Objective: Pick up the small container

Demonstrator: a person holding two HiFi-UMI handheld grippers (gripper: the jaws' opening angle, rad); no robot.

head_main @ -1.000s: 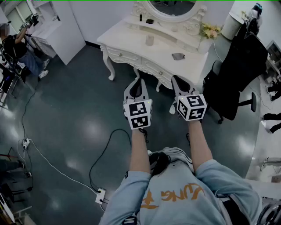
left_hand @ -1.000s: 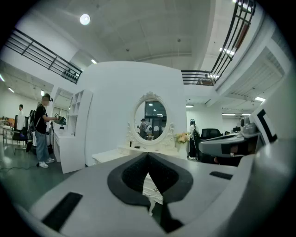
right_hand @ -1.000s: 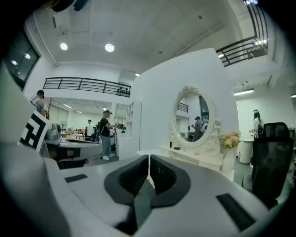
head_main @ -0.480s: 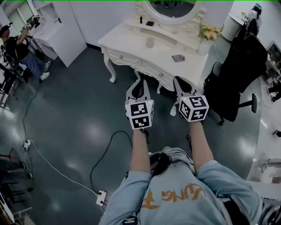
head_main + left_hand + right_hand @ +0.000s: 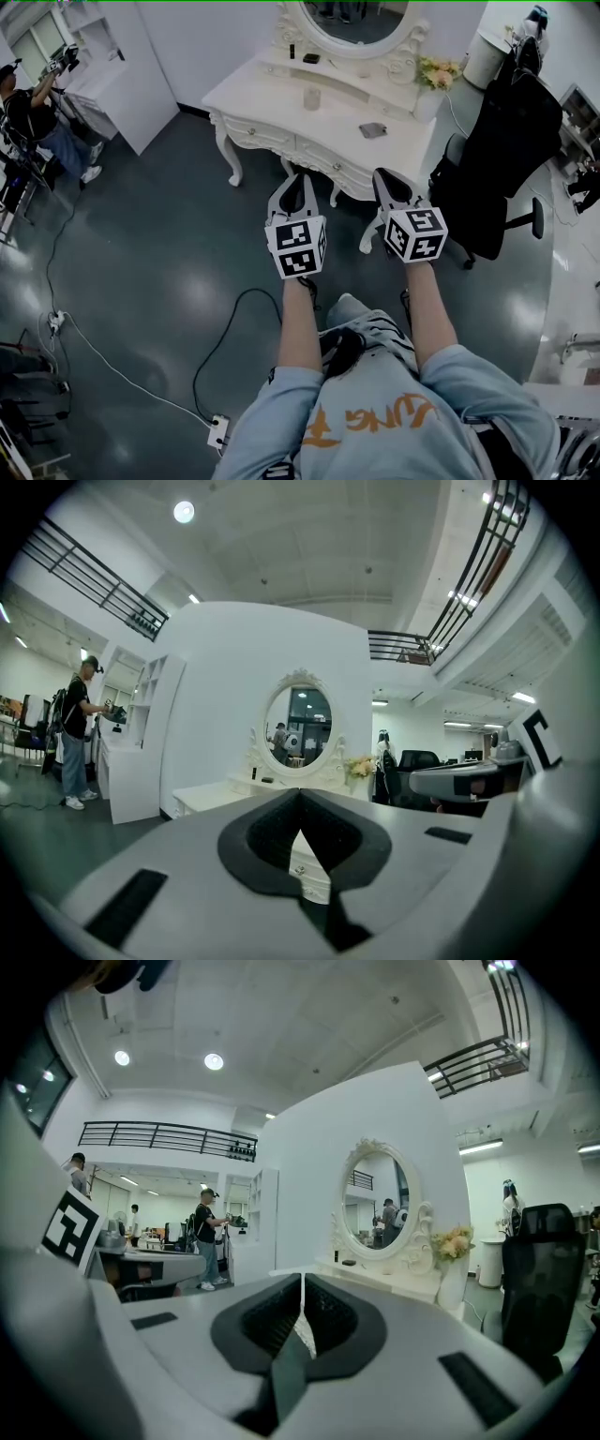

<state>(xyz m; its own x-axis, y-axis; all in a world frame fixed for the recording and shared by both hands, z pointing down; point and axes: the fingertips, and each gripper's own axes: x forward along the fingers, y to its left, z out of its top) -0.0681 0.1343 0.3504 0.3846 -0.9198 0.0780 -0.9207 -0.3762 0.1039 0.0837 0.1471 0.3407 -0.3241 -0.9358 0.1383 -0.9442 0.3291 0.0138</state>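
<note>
- Left claw (image 5: 298,180) — jaws pressed together, nothing between them, short of the desk (image 5: 253,94).
- Small container (image 5: 311,97) stands untouched on the desk, well ahead of both claws.
- Right claw (image 5: 385,176) — closed and empty; approach, opening and grasp are all left to do.

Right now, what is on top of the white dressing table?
A small container, a flat grey object, flowers and an oval mirror. Two dark items on the mirror's shelf are too small to identify.
</note>
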